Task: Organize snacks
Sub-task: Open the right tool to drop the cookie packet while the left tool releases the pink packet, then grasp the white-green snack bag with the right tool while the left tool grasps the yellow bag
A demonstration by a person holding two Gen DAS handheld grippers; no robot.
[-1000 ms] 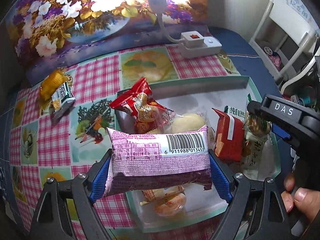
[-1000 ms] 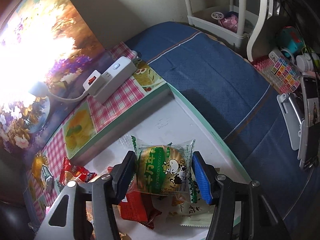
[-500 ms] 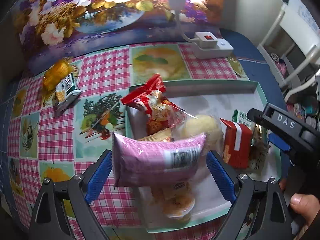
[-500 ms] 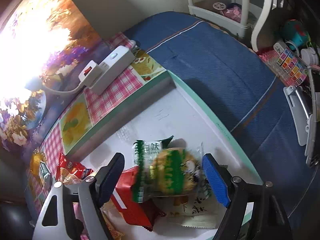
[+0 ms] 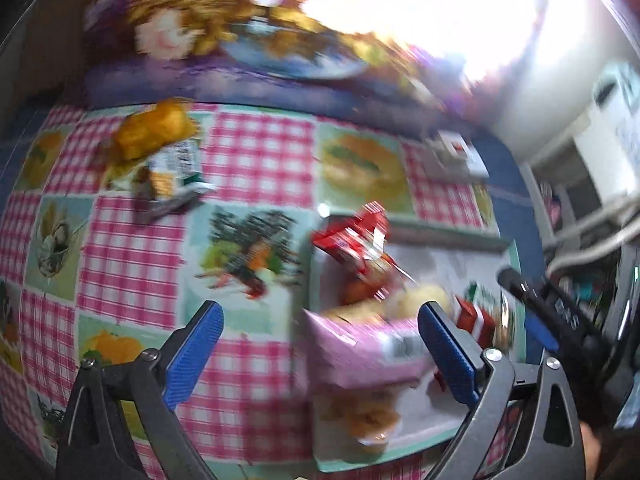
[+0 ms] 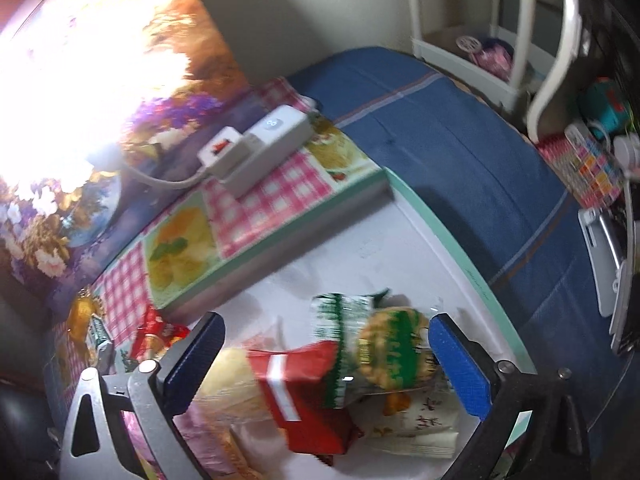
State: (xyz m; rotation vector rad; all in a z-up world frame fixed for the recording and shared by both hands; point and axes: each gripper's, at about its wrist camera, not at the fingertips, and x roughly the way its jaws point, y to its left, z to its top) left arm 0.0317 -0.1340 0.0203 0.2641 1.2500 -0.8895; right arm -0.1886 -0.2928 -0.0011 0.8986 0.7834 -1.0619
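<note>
- Over the tray (image 6: 460,240), our left gripper (image 5: 320,356) and right gripper (image 6: 326,364) have just been opening; both jaws gape, released.
- We lift clear without nudging the pink packet (image 5: 360,352) or green packet (image 6: 392,352).

Both the left gripper (image 5: 320,344) and right gripper (image 6: 326,354) have just been opening, now gaping wide, gripping nothing.
</note>
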